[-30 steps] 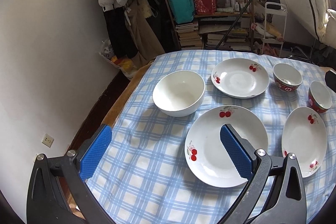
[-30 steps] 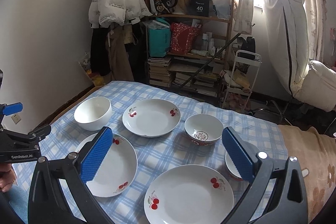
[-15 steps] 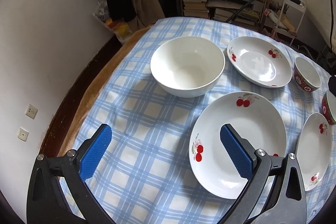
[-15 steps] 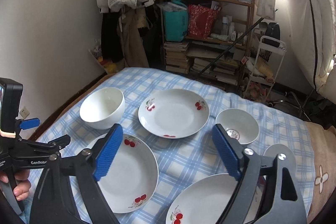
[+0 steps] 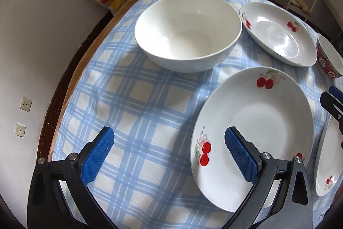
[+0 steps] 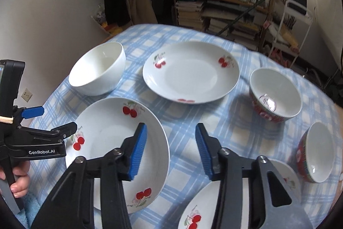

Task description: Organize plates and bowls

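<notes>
My left gripper (image 5: 169,153) is open above the checked cloth, its right finger over the left part of a cherry plate (image 5: 257,121). A big white bowl (image 5: 188,31) sits beyond it, with another cherry plate (image 5: 276,33) to its right. My right gripper (image 6: 171,149) hangs over the cloth with its jaws closing and nothing between them. Its left finger is over the right rim of the near-left cherry plate (image 6: 103,143). A third cherry plate (image 6: 205,205) lies under its right finger. Two small red bowls (image 6: 276,96) (image 6: 317,153) stand on the right.
The table's blue checked cloth (image 6: 186,119) ends at a brown edge (image 5: 70,78) near the white wall on the left. A cluttered bookshelf (image 6: 225,3) and a white trolley (image 6: 300,20) stand behind the table. A hand (image 6: 19,177) holds the left gripper's handle.
Both grippers have come down toward the table and tilted further downward, so the dishes look larger. The right gripper's jaws have narrowed from wide open. The left jaws have stayed wide.
</notes>
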